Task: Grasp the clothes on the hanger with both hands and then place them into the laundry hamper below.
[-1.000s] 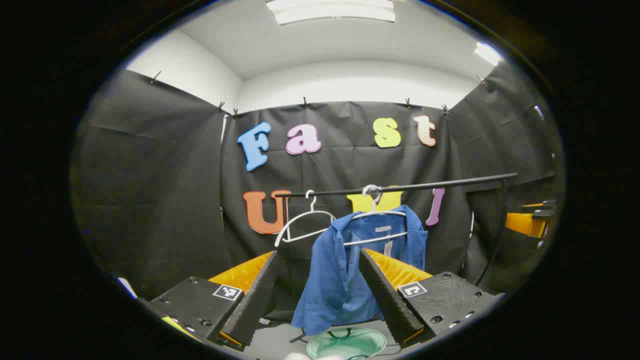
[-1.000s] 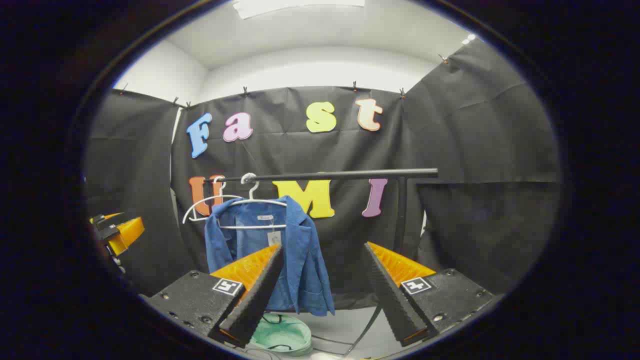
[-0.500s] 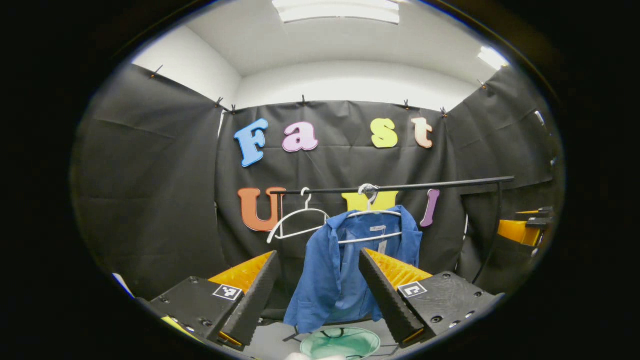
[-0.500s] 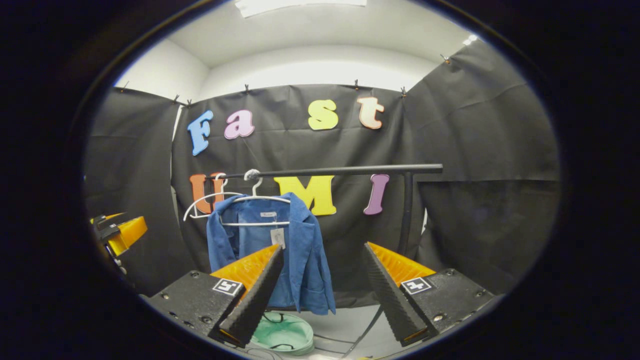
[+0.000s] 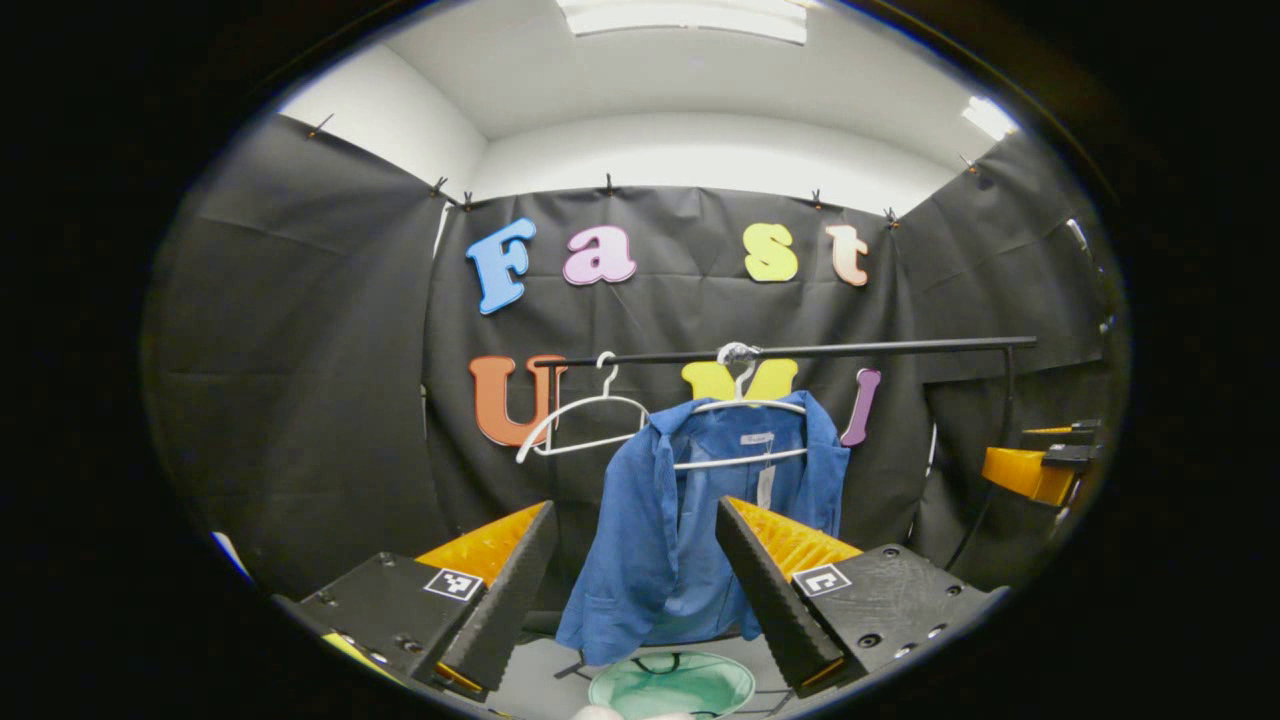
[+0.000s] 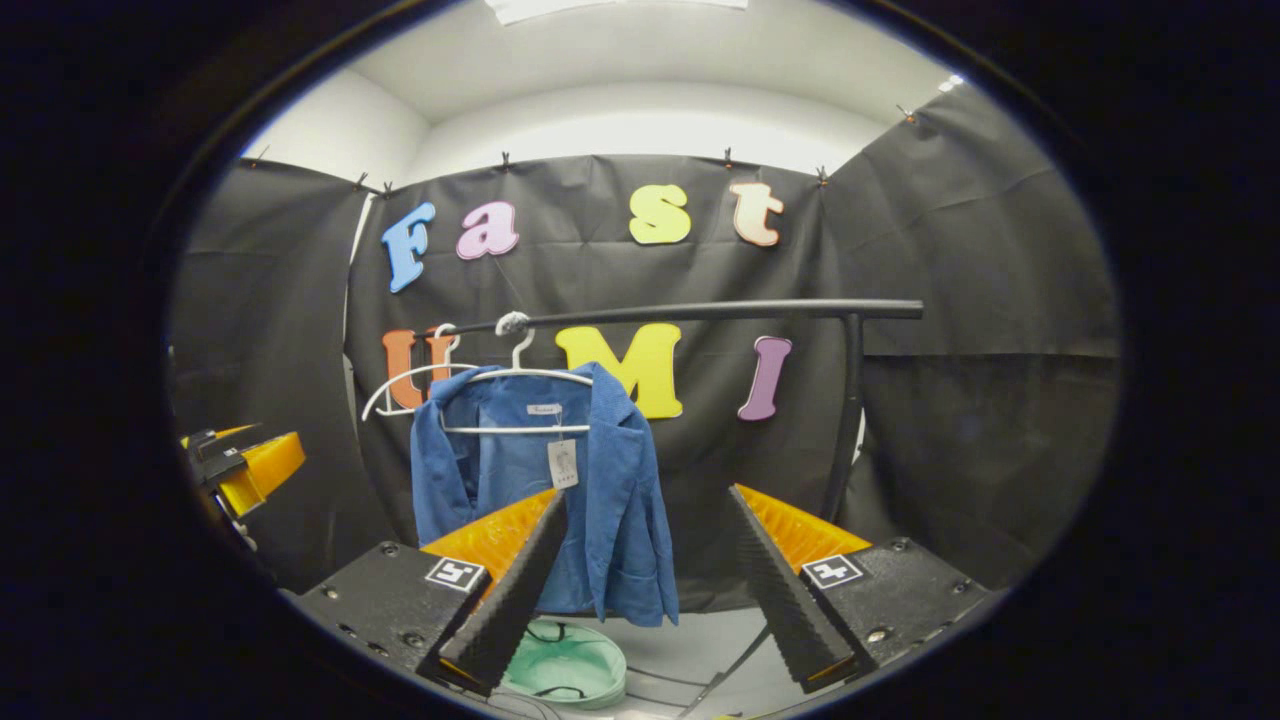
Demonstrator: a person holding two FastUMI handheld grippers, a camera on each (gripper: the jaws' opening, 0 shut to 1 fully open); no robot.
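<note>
A blue jacket [image 5: 680,530] [image 6: 610,500] hangs on a white hanger [image 5: 740,405] [image 6: 520,375] from a black rail [image 5: 850,350] [image 6: 720,311]. Below it on the floor sits a green laundry hamper [image 5: 672,688] [image 6: 570,672]. My left gripper [image 5: 632,590] is open, some way short of the jacket, which shows between its fingers. My right gripper [image 6: 648,590] is open too, with the jacket's right edge behind its left finger. The right gripper [image 5: 1035,468] shows at the right edge of the left gripper view, and the left gripper [image 6: 240,470] at the left edge of the right gripper view.
A second, bare white hanger [image 5: 585,425] [image 6: 405,385] hangs left of the jacket. The rail's upright post [image 6: 845,410] stands to the right, with a cable running across the floor [image 6: 690,640].
Both views have closed in on the rack a little and the jacket looks larger. Both grippers have stayed open.
</note>
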